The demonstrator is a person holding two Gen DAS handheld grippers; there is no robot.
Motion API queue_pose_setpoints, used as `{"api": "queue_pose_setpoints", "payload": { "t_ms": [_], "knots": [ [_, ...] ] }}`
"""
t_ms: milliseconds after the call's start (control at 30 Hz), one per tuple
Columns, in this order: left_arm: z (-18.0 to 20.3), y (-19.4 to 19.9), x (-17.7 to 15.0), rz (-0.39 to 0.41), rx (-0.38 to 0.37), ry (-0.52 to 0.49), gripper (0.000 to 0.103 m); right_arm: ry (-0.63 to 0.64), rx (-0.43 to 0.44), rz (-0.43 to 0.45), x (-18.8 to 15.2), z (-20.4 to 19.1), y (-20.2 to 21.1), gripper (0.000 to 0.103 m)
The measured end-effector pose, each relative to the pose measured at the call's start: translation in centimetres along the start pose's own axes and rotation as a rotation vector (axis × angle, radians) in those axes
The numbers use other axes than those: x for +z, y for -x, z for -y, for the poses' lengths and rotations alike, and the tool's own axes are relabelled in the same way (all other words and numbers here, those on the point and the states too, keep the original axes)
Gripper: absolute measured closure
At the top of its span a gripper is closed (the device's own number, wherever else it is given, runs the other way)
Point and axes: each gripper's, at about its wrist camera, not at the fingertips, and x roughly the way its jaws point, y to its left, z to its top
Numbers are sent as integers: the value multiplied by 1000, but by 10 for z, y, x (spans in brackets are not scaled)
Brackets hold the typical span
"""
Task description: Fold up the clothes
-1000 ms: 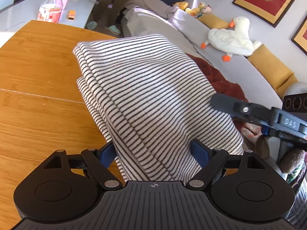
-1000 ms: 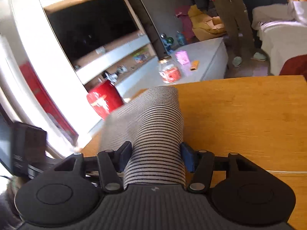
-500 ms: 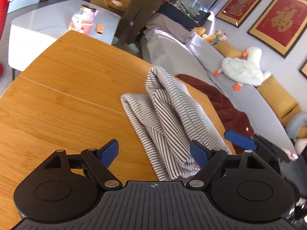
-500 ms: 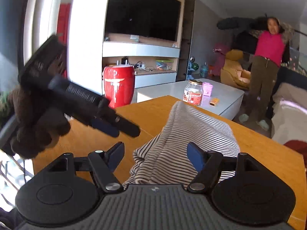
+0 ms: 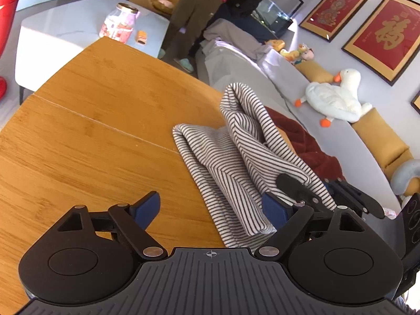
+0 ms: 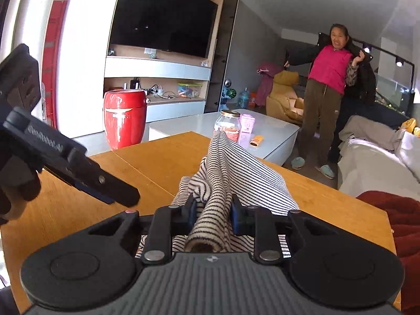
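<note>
On the table (image 5: 92, 131), we pinch a raised fold of the shirt (image 6: 218, 183) in our right gripper (image 6: 213, 210), while our left gripper (image 5: 210, 206), at nine o'clock of it, gapes empty.

One gold Chinese character shows on the red framed picture (image 5: 388, 34); other lettering is illegible.

Home living room — sofa (image 5: 278, 84), television (image 6: 162, 21)

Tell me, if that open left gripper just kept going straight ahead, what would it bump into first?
Probably the wooden table: the left gripper points down at bare wood, with the striped garment just right of its line. Depth is unclear.
</note>
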Motion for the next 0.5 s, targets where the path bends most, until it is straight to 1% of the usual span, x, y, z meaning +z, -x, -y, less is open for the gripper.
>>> {"api": "queue_pose_setpoints", "payload": {
  "t_ms": [33, 67, 133, 167, 233, 333, 367, 400, 433, 467, 500],
  "knots": [
    [3, -4, -2, -14, -18, -8, 34, -15, 10, 3, 3, 4, 4, 82],
    [8, -10, -3, -37, -45, -24, 39, -40, 32, 14, 7, 10, 10, 82],
    [17, -22, -8, -80, -92, -58, 52, -113, 121, 48, 18, 21, 25, 82],
    [21, -28, -10, -95, -100, -70, 54, -138, 158, 45, 20, 24, 27, 82],
    [27, -41, -14, -119, -103, -87, 54, -174, 195, -5, 13, 26, 16, 82],
    [30, -49, -16, -115, -114, -97, 54, -227, 245, -81, 2, 29, 0, 82],
    [30, -49, -17, -115, -111, -105, 54, -249, 247, -105, -6, 31, -7, 82],
    [31, -49, -18, -114, -105, -115, 56, -270, 252, -121, -13, 33, -11, 82],
    [31, -47, -20, -113, -89, -136, 58, -287, 257, -126, -18, 36, -13, 82],
    [29, -44, -21, -116, -89, -142, 59, -289, 256, -125, -20, 36, -13, 82],
    [27, -41, -22, -119, -90, -145, 60, -270, 244, -121, -19, 34, -13, 81]
  ]
}}
